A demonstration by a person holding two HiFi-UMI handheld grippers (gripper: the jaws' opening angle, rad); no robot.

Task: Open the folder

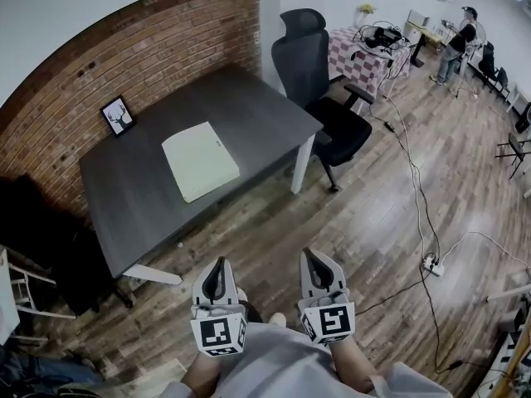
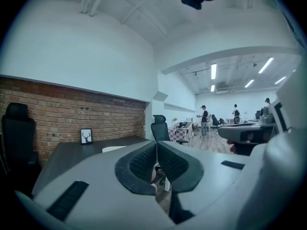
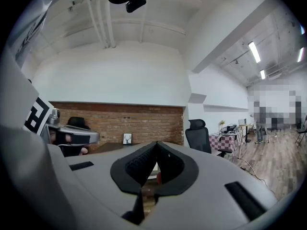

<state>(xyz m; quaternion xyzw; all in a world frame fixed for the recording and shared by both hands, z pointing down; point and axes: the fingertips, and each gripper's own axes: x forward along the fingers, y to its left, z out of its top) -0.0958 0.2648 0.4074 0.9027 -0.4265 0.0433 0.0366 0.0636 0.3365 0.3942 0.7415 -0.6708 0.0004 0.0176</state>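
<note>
Nothing I can read as words or numbers right now. The marker cube (image 1: 219, 335) on my left gripper (image 1: 218, 264) and the marker cube (image 1: 328, 322) on my right gripper (image 1: 309, 255) carry black-and-white square code patterns, no letters. On the desk (image 1: 249, 110), the pale folder (image 1: 200, 160) has a tiny speck near its far corner, possibly a logo, too small to read. At the desk's back corner, the framed picture (image 1: 118, 115) shows a deer drawing with no caption.

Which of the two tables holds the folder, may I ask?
The dark desk by the brick wall bears the folder; the checkered table does not.
</note>
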